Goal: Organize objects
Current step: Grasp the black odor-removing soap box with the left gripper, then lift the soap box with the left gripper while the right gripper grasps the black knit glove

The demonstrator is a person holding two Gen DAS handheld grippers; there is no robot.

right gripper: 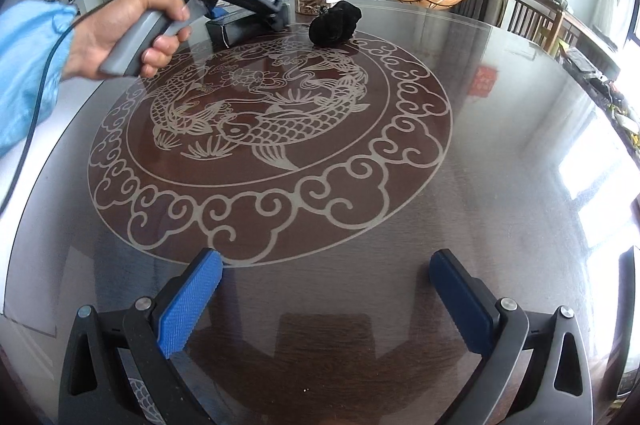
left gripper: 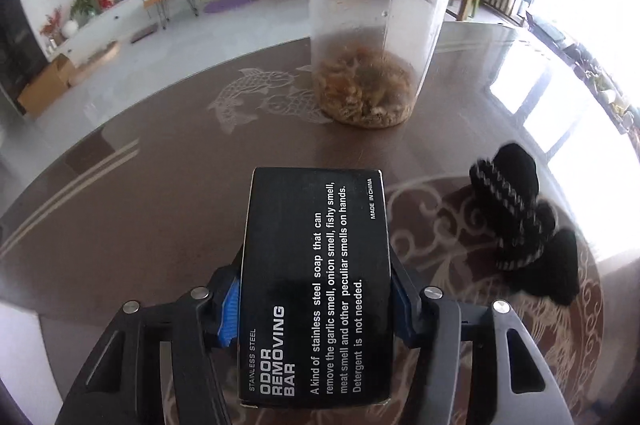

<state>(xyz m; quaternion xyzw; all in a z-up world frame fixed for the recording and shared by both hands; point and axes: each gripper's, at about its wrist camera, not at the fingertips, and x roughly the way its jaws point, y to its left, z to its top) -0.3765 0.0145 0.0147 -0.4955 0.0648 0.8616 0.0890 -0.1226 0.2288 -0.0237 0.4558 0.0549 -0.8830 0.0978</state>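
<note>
- While the left hand-held gripper (left gripper: 316,309) sits over the long black cardboard box with white writing (left gripper: 316,285), its two blue pads are on the box's long sides, one on each side.
- It looks clamped on the box, and the box lies right between the fingers.
- The box's long way runs straight ahead, the same way the left hand-held gripper points, with the far short end toward the tall clear plastic jar with a black lid (left gripper: 376,37).
- The jar stands upright on the round brown table with a pale fish drawing (right gripper: 400,225), a little way past the box's far end, and has brownish dry bits at the bottom.
- A small black knitted cloth thing with grey stripes (left gripper: 524,221) lies on the table to the right of the box, near it but not touching.
- From the right wrist view, the person's hand (right gripper: 120,33) in a blue sleeve (right gripper: 28,73) holds the left tool at the far side of the table, and the box looks like it rests on the table there.
- The right hand-held gripper (right gripper: 324,297) has its fingers wide apart with nothing between them, only bare table.
- It is well apart from the box, jar and cloth thing, so the left one is much nearer to all three.
- I think the next move is to lift or slide the box, and the jar ahead is the thing to keep from bumping.
</note>
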